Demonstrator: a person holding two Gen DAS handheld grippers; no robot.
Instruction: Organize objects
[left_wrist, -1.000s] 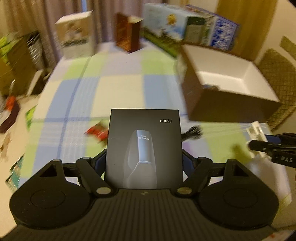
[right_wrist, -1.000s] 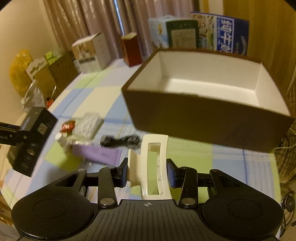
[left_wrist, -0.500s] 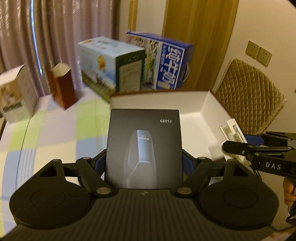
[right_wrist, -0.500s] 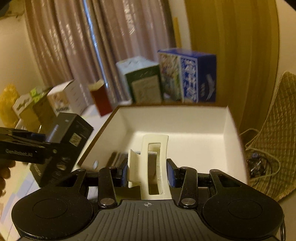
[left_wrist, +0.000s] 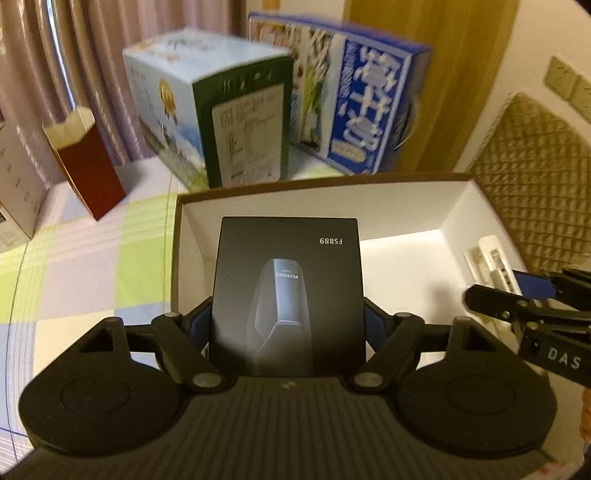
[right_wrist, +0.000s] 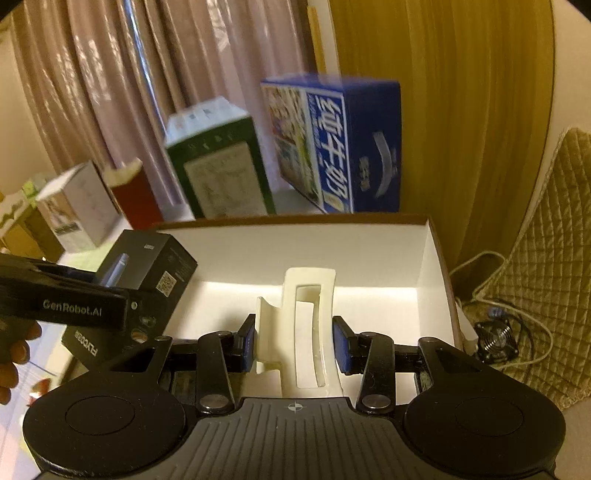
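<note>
- Large open brown cardboard box with white inside, on the desk with the checked cloth: both carried items hang over its opening; its floor looks bare in both views.
- Black rectangular carton printed "FS889": pinched at both sides by the left hand-held gripper, over the box's left end.
- Cream plastic hair claw clip: between the pads of the right hand-held gripper, which close on its sides, over the right half.
- Step in hand, we judge: set both down inside. We would lower each close to the floor before releasing, keeping the carton left and the clip right so they land apart.
- Right wrist view only: carton's side face with a QR label, fingers of the person's left hand, cables on the floor. Left wrist view only: the carton's printed front.
</note>
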